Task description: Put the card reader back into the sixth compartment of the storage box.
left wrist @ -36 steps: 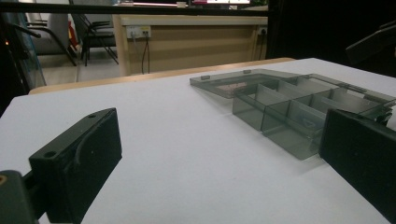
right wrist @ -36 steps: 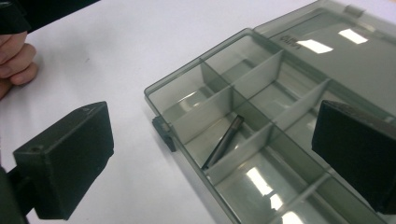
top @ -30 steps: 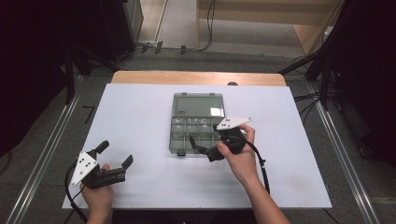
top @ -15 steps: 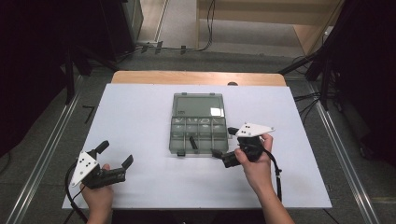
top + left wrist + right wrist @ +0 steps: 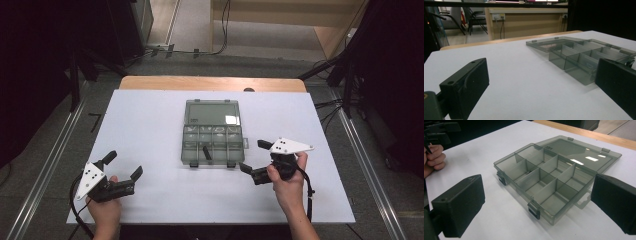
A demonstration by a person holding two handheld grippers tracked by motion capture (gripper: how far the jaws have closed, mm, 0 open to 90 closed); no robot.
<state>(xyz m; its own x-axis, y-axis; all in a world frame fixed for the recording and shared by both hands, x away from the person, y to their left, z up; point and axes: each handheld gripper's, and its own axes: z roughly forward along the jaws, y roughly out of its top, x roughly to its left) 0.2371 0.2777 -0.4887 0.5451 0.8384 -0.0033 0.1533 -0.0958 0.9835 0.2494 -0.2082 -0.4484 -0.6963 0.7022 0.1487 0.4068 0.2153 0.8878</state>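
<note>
At the centre of the high view, on the white table (image 5: pixel 150 120): a smoky grey organiser box (image 5: pixel 212 142), lid (image 5: pixel 211 113) thrown fully open and lying flat toward the top of the frame, tray of compartments toward the bottom. Inside the tray, clear dividers forming 2 rows of 4 compartments, seen best in the right gripper view, where the organiser box (image 5: pixel 549 185) sits mid-frame with 2 dark latches (image 5: pixel 534 211) on its near edge. A small dark item (image 5: pixel 206 152) in the lower row in the high view; too small to identify.

Just right of the tray's lower right corner in the high view, the right gripper (image 5: pixel 254 159), held in a hand (image 5: pixel 285 182), jaws spread apart, clamped on nothing, near the box but not touching it. In the right gripper view, 2 black jaws low at either side of the frame, wide apart, the box between and beyond them.

At lower left of the high view, well apart from the box, the left gripper (image 5: pixel 122 165), held in the other hand (image 5: pixel 105 210), jaws likewise apart and empty, above bare table. In the left gripper view, 2 black jaws at lower left and lower right of the frame, the organiser box (image 5: pixel 584 55) at right centre, lid flat behind it.

Beyond the table, at upper frame in the high view, a wooden edge (image 5: pixel 210 83), then floor with cables.
</note>
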